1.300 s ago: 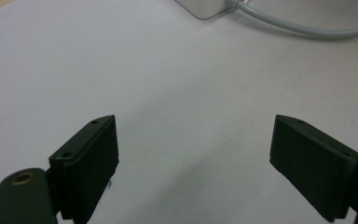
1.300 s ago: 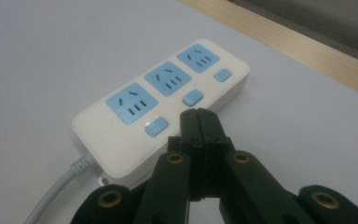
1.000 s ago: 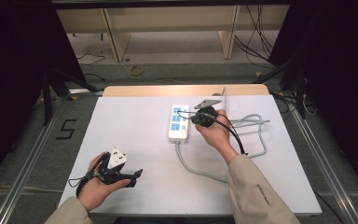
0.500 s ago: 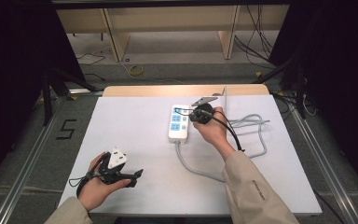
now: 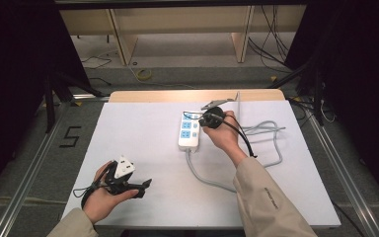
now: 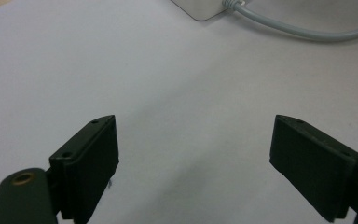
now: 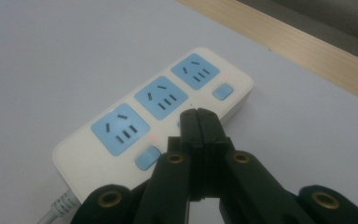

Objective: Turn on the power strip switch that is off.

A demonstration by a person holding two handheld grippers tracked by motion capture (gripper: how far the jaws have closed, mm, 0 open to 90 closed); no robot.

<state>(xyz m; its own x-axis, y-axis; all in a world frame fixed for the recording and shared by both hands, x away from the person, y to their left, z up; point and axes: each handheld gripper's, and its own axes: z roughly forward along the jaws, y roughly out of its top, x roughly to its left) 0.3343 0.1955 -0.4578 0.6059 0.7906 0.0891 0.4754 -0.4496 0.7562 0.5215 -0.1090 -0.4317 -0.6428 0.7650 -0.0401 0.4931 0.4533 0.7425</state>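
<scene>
Left claw [image 5: 145,183]: jaws wide apart, empty, resting low over bare desk [image 5: 143,133]. Right claw [image 7: 199,122]: jaws pressed together, gripping nothing, tip at the middle switch of the power strip [image 7: 156,123] directly beneath it. Step in hand appears to be switch pressing. Next move likely calls for a short downward push on that button

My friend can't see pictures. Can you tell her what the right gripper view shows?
The right gripper, jaws shut, presses its tip at the middle switch of a white power strip with three blue sockets, lying on a white table.
</scene>
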